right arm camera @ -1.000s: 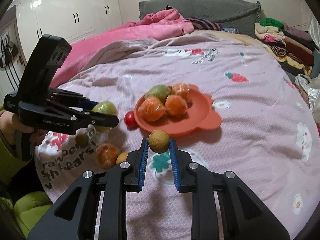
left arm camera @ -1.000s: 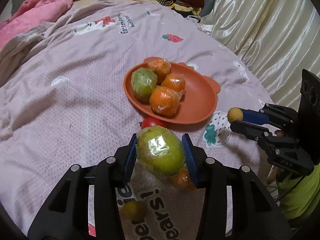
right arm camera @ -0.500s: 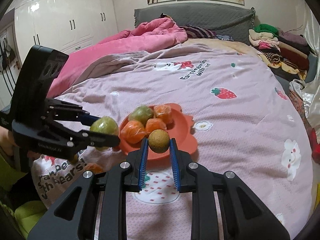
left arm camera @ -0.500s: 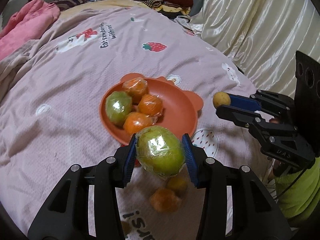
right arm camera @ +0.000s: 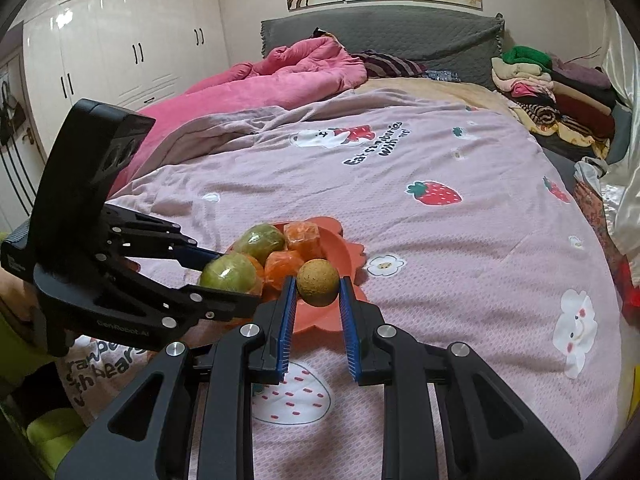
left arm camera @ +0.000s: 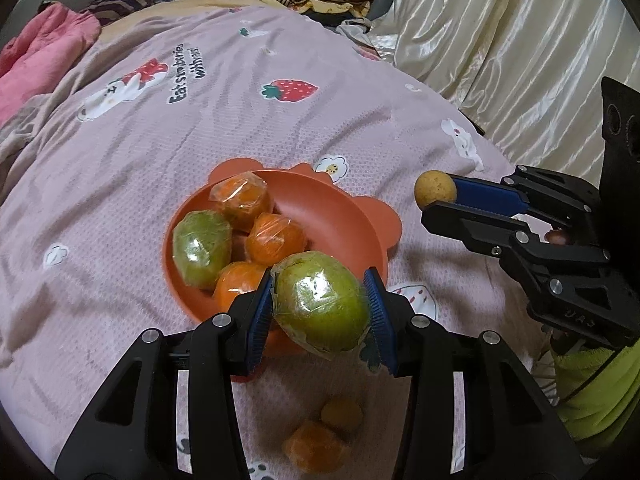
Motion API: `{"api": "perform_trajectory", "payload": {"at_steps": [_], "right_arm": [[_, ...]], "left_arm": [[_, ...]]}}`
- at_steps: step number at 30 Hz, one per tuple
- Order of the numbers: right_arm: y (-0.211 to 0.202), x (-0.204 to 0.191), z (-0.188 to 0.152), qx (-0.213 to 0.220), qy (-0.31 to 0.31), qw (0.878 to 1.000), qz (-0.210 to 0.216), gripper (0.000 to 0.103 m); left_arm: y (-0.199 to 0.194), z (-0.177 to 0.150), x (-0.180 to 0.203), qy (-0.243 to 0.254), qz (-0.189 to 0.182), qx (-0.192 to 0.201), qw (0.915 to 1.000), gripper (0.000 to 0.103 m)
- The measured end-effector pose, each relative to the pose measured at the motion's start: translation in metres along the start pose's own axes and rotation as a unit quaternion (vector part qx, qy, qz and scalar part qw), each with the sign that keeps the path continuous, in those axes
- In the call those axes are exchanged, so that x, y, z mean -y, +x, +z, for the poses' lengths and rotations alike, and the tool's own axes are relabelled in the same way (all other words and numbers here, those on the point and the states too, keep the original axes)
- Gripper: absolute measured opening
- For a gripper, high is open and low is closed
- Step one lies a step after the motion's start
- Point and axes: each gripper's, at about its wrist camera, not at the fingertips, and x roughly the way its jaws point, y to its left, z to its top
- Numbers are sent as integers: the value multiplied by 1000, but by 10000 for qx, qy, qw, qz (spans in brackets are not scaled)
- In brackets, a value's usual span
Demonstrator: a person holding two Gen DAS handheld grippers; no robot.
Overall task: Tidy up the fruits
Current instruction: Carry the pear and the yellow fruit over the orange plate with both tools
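The left gripper (left arm camera: 320,312) is clenched on a green wrapped fruit (left arm camera: 320,306), its blue-padded fingers (left arm camera: 260,320) pressing on both sides of it. That fruit hangs over the near rim of the orange plate (left arm camera: 332,216), which sits on the pink bed cover (left arm camera: 160,128) towards the bed's near edge. In the plate lie a second green wrapped fruit (left arm camera: 202,248) and three wrapped oranges (left arm camera: 276,238), bunched against its left side and touching one another; the right half of the plate is bare.

The right gripper (right arm camera: 318,288) is clamped on a small brown round fruit (right arm camera: 318,282), held at the very tips of its fingers (right arm camera: 288,304). From the left wrist view that fruit is up off the cover, just beside the plate's right rim.

On the bed cover nearer the edge, below the left gripper, lie an unwrapped-looking orange (left arm camera: 316,446) and a small yellowish fruit (left arm camera: 342,414), touching or nearly so; the blur there makes it hard to be sure.

A lime-green sleeve (left arm camera: 592,392) shows behind the right gripper.
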Motion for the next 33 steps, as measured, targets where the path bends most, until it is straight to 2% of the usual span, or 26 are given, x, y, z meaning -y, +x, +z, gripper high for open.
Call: {"api": "perform_trajectory", "payload": {"at_steps": [7, 15, 33], "right_arm": [[7, 2, 1, -78, -22, 10000, 21, 21], [25, 4, 8, -292, -53, 9993, 238, 21], [50, 9, 13, -755, -335, 9963, 258, 21]], "left_arm": [[7, 1, 0, -6, -81, -33, 10000, 36], [11, 2, -3, -42, -138, -36, 9999, 36], [14, 1, -6, -79, -196, -61, 9998, 39]]}}
